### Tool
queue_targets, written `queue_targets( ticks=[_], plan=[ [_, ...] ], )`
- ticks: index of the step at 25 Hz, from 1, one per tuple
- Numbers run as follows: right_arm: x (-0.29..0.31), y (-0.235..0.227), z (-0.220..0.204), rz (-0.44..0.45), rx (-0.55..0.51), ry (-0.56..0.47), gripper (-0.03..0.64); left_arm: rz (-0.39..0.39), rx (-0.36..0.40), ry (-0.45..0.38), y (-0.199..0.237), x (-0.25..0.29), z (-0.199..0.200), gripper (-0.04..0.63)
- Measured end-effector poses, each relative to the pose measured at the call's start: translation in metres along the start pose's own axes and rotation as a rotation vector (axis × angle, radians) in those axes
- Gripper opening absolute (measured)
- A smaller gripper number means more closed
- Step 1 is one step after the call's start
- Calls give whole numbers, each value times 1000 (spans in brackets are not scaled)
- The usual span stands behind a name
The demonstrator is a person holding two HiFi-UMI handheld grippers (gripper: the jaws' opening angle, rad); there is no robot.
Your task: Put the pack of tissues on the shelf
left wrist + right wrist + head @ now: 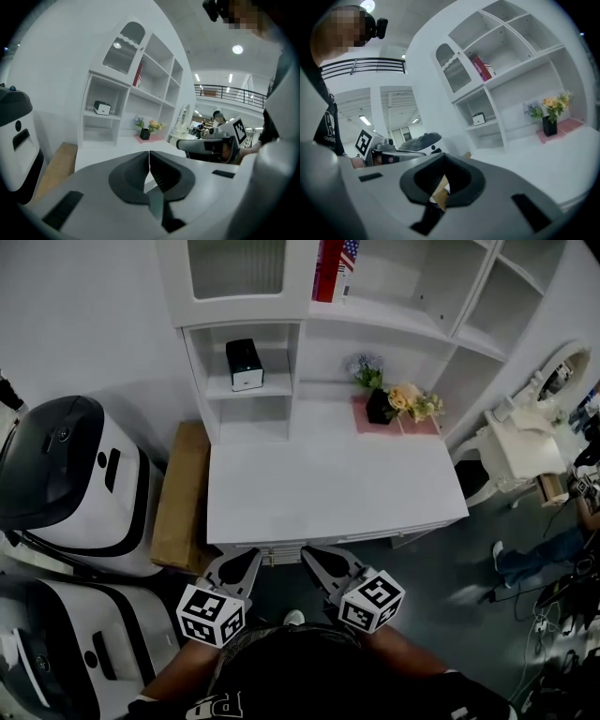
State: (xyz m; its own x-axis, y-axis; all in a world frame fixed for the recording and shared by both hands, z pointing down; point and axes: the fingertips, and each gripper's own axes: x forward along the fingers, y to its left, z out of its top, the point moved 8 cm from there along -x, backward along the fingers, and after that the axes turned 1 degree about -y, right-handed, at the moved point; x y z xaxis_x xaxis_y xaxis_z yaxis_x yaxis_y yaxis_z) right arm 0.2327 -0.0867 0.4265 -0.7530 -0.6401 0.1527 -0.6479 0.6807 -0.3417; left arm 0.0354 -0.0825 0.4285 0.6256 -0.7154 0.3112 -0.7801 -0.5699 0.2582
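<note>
At the far left stand two large white-and-black machines (pixel 80 488), one behind the other. A brown cardboard box (pixel 178 498) sits on the floor between them and the white tabletop (pixel 328 484), close against the tabletop's left edge.

The left tongs (pixel 149 158) are held at the near edge of the tabletop, pointing toward the shelving. Their dark pads are pressed together along a thin line with nothing between them. Their marker cube (pixel 212 615) sits just in front of the person's dark-clothed body.

Up on the left side of the white shelving, a small black-and-white box that looks to be the pack of tissues (pixel 245 364) stands upright on the shelf (pixel 272 386) of the open cubby. It is well apart from both tongs. One level higher and to the right, a red book (pixel 331 268) with a flag pattern stands upright.

The right tongs (pixel 443 158) are beside the left ones at the tabletop's near edge, also closed and empty. Only the cardboard box shows through the hollow behind their pads.

Further right, at the back of the tabletop, a black vase (pixel 379 409) of flowers (pixel 412 399) rests on a pink mat (pixel 417 426). A white chair (pixel 520 448) stands beyond the tabletop's right end.
</note>
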Motion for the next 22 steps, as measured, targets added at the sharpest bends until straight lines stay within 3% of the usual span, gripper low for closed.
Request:
queue_targets(
  ticks=[12, 22],
  plan=[
    [19, 35, 4, -76, -24, -22, 7, -43, 54, -14, 28, -28, 23, 15],
    [48, 60, -5, -141, -9, -32, 6, -61, 30, 23, 68, -54, 13, 15]
  ],
)
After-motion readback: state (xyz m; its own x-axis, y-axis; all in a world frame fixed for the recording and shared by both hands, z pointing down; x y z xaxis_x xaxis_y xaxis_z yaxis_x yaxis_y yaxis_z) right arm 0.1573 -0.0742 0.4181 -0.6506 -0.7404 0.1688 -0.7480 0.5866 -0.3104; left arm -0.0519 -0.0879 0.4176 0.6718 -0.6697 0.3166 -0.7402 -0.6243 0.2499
